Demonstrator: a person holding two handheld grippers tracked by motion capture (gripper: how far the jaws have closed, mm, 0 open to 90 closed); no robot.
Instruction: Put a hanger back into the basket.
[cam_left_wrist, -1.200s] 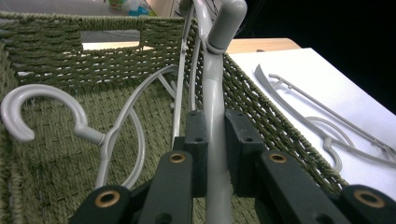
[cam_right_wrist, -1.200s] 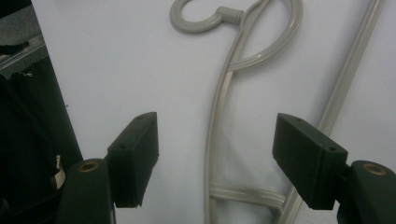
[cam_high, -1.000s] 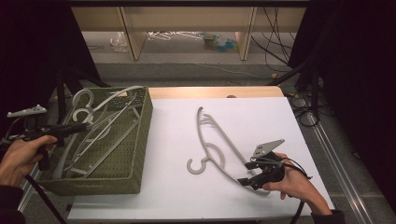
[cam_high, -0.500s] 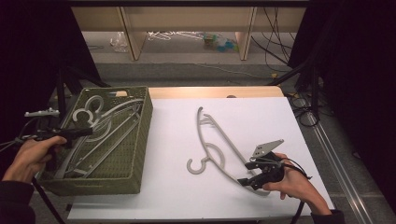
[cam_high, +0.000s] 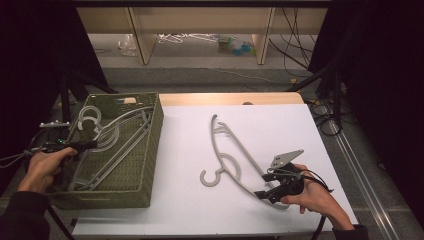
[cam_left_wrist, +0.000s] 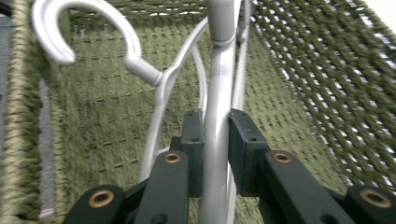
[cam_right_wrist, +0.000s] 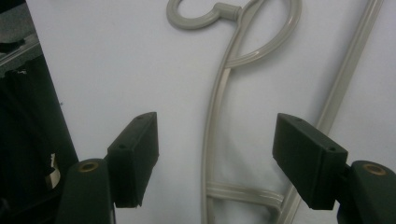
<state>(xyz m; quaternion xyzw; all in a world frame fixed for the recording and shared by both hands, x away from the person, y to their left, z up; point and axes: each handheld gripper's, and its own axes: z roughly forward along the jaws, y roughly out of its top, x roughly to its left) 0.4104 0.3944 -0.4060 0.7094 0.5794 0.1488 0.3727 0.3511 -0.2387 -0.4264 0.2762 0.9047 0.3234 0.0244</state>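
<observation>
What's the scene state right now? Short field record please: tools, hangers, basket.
left tool: jaws against a hanger bar on both sides, just easing open
held item: silver hanger, down inside the basket
basket: green woven, left end of the table, holds several hangers
right tool: jaws wide apart, one on each side of a hanger arm, not pressing it
grey hanger: flat on the white table, hook toward the near edge
hands: left hand at the basket's left rim, right hand near the table's right front
</observation>
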